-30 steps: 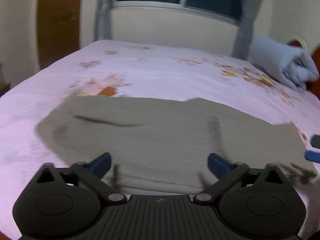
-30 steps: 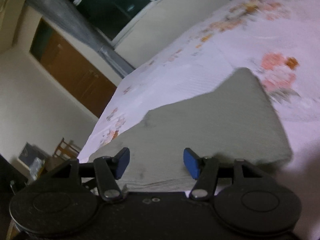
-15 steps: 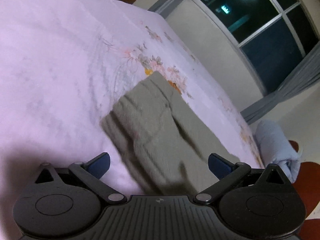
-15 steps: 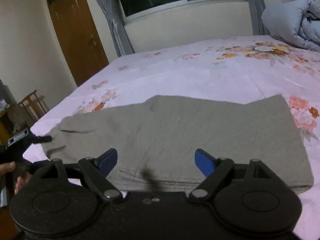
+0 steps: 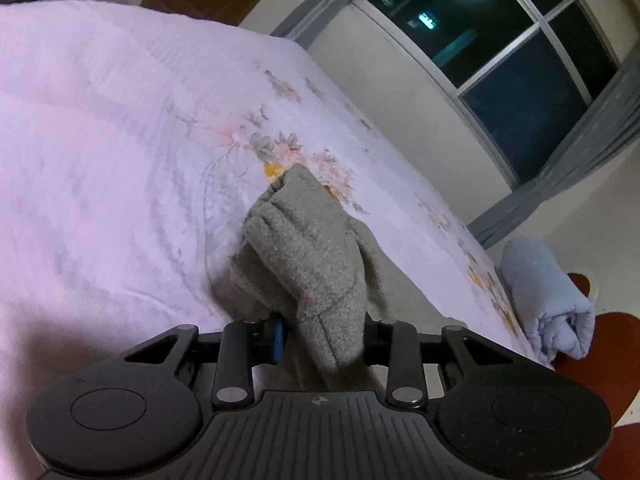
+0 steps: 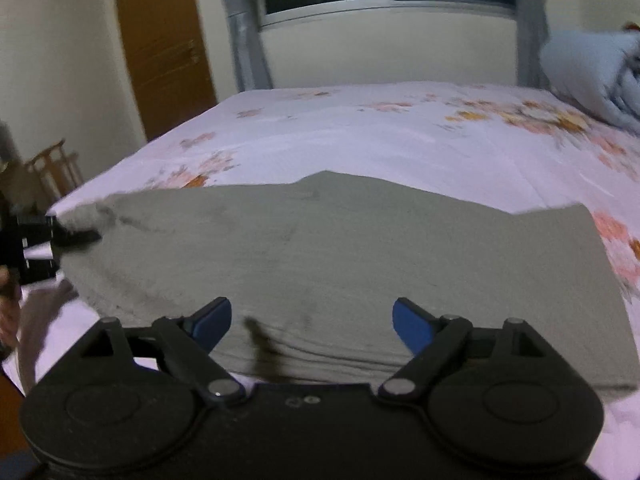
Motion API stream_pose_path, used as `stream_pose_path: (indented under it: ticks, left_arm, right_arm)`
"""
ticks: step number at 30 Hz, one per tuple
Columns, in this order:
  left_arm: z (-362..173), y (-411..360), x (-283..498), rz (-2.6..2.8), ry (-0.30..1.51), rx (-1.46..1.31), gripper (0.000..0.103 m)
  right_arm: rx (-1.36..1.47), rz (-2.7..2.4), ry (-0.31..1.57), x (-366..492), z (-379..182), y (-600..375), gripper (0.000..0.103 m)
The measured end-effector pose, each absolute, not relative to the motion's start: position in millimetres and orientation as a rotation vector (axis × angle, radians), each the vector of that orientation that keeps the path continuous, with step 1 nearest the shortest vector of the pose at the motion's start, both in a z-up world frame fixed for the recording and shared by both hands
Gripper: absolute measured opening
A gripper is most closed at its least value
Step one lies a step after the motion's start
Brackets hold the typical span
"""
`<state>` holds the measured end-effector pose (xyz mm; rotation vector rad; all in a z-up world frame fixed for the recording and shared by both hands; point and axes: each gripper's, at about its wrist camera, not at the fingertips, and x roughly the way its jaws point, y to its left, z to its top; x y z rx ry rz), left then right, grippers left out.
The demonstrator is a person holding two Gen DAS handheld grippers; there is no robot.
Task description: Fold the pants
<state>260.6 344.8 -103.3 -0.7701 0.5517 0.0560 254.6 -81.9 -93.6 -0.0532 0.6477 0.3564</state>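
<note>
Your grey-green knitted pants [image 6: 340, 264] lie flat as a folded slab on the pink floral bed [image 6: 400, 136], so at least one fold looks done. Your left gripper [image 5: 320, 336] pinches the bunched end at 9 o'clock; your right gripper [image 6: 312, 322] hovers with jaws spread, another fold likely remaining

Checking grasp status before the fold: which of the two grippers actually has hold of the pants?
The left gripper: its jaws are shut on a bunched end of the grey pants. The right gripper is open, hovering over the cloth.
</note>
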Motion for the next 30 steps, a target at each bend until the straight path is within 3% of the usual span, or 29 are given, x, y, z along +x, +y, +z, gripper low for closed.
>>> stream_pose_path:
  ticks: [2,7,10,12,17,24,28,29,30]
  left_arm:
    - [-97,344,260,0.039,0.547,-0.758,0.032]
    - [-75,335,254,0.026,0.542,-0.689,0.032]
    - [-70,334,253,0.030,0.542,-0.673,0.032]
    - [-68,332,250,0.036,0.541,-0.667,0.032]
    - [-58,327,249,0.021,0.529,-0.642,0.032]
    - [-12,294,242,-0.027,0.479,-0.511,0.032]
    - [31,252,244,-0.101,0.428,-0.431,0.032]
    - [41,240,246,-0.119,0.419,-0.414,0.032]
    - [52,221,248,-0.147,0.413,-0.371,0.032]
  right_arm:
    - [-0.222,0.338,0.741,261,-120,-58,0.097]
    - [-0.269,0.324,0.696,255,-127,-53,0.097]
    - [-0.205,0.310,0.587,242,-102,-66,0.088]
    - [-0.199,0.264,0.544,241,-94,-69,0.091]
    - [-0.294,0.262,0.665,256,-128,-51,0.094]
    - [-0.365,0.242,0.622,260,-142,-41,0.097]
    - [-0.366,0.254,0.576,252,-141,-47,0.097]
    - [-0.331,0.261,0.556,248,-131,-54,0.088]
    - [-0.254,0.250,0.499,237,-115,-72,0.086]
